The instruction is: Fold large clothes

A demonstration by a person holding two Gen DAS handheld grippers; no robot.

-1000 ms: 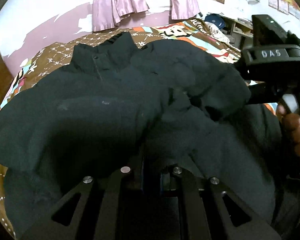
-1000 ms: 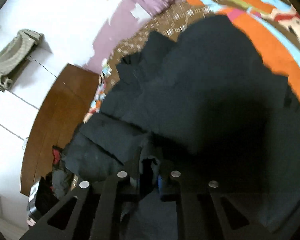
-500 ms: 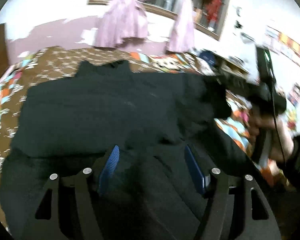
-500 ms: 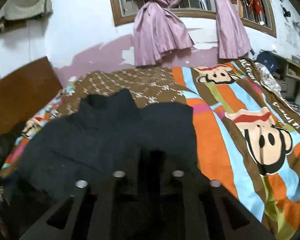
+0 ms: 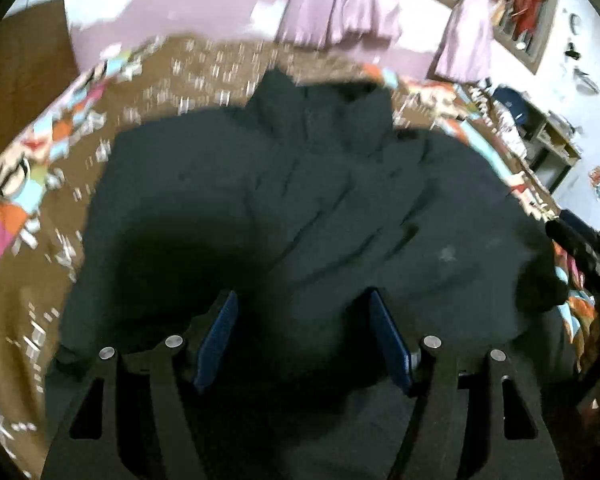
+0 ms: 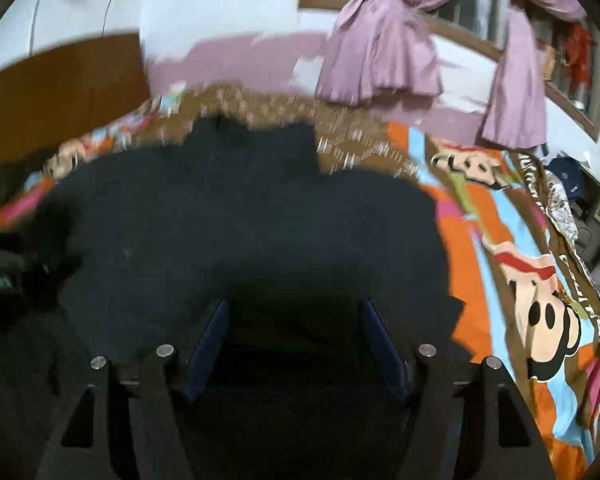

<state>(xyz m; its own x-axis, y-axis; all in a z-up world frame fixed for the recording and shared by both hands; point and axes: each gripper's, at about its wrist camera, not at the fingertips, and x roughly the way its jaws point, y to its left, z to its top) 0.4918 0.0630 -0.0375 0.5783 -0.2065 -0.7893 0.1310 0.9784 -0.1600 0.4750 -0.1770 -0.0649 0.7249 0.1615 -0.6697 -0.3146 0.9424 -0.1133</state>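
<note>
A large black jacket (image 5: 320, 200) lies spread on the bed, collar toward the far wall, with folds of fabric across its middle. It also fills the right wrist view (image 6: 240, 232). My left gripper (image 5: 304, 320) is open just above the jacket's near part, blue pads apart, nothing between them. My right gripper (image 6: 296, 324) is open over the jacket's near right part, empty. The other gripper shows at the right edge of the left wrist view (image 5: 584, 248) and the left edge of the right wrist view (image 6: 0, 272).
The bed has a brown patterned and bright cartoon-print cover (image 6: 540, 300). A brown wooden headboard (image 6: 60, 92) stands at the left. Pink curtains (image 6: 384, 44) hang on the far wall. Shelves with clutter (image 5: 540, 128) stand at the right.
Both grippers have let go of the jacket fabric and opened. The jacket now lies flatter on the bed, and both views have pulled back.
</note>
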